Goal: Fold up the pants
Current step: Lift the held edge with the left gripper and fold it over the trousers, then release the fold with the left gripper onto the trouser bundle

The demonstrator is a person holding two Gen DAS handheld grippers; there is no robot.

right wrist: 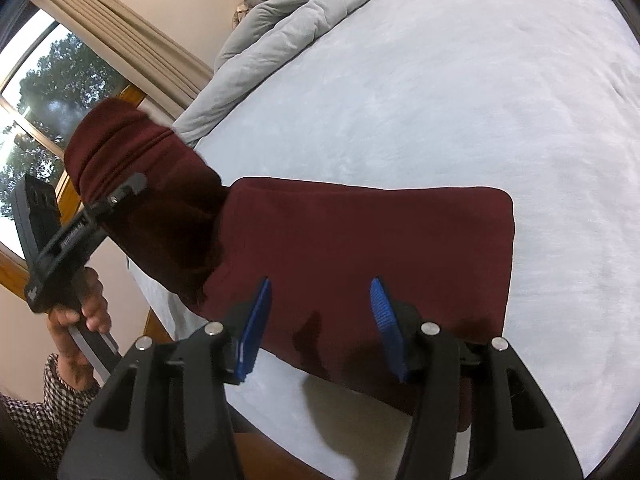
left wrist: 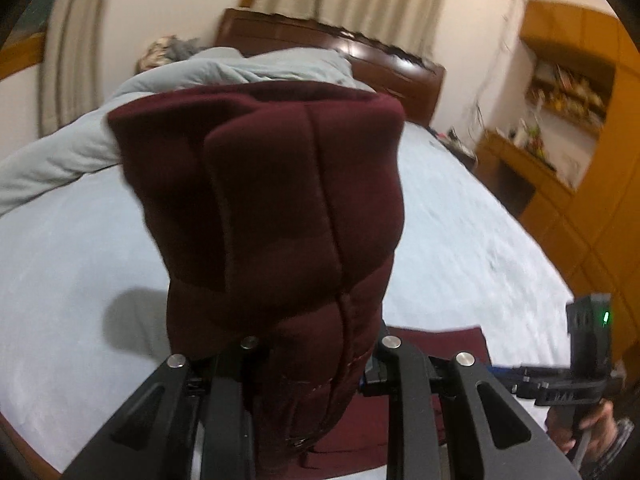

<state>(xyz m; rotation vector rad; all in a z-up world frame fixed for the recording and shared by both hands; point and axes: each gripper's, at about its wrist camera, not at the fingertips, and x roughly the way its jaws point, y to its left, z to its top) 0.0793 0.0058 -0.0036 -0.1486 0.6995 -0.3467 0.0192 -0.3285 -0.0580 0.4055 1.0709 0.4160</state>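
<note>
- The maroon pants (right wrist: 360,240) lie partly folded on the pale blue bed sheet (right wrist: 480,100), near the bed's front edge.
- The left claw (left wrist: 312,360) is clamped on one end of the pants and holds it up off the bed; the raised fabric (left wrist: 272,200) fills the middle of the left wrist view.
- In the right wrist view the same claw (right wrist: 132,184) shows at left, with fabric bunched around its tip and a hand (right wrist: 80,312) on its handle.
- The right claw (right wrist: 320,320) hangs just above the flat part of the pants, its blue pads (right wrist: 256,324) spread apart and gripping nothing.
- A grey duvet (right wrist: 288,12) is heaped at the far end of the bed, before a dark wooden headboard (left wrist: 360,56).
</note>
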